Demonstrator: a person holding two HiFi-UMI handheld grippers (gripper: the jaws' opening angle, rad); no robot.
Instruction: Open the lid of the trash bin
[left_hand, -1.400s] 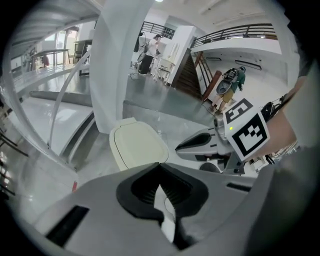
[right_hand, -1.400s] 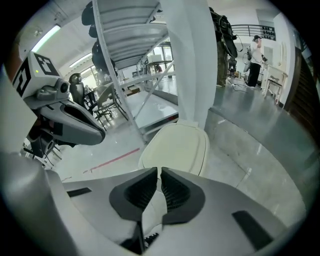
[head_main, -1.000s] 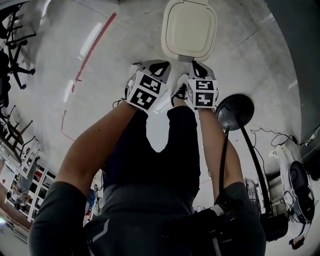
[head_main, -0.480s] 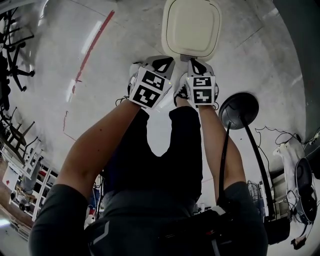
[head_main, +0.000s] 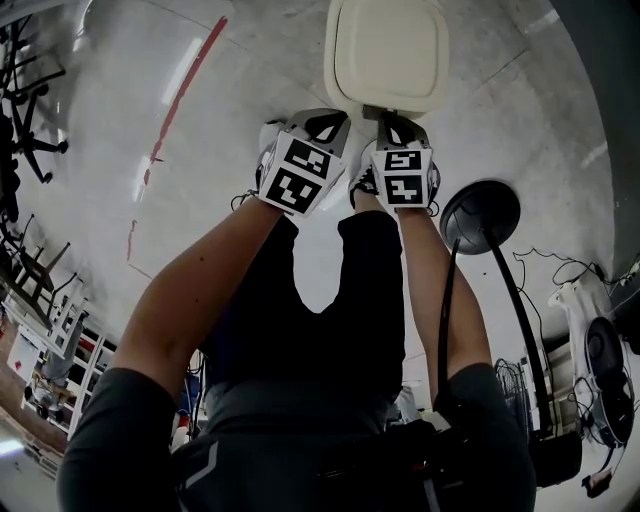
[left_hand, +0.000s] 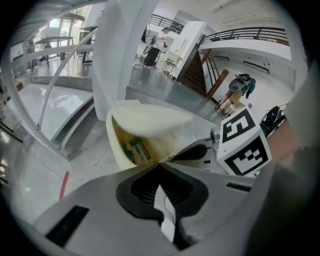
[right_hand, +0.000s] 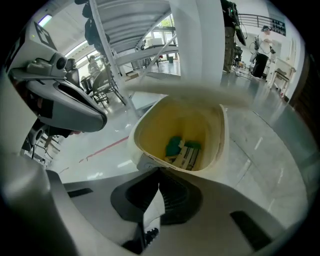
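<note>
Lid up, both grippers closed and empty at the bin's front

Against a second ago, the cream lid fills more of the head view, and both gripper views now look under it into the trash bin, which stands on the floor just ahead, with rubbish inside; the opening seems largely done. The left gripper and right gripper each have jaws pressed together on nothing, tips near the front rim, though contact is unclear. Whatever raises the lid is hidden beneath the grippers; the lid's far edge is cut off in the head view and blurred in the right gripper view
</note>
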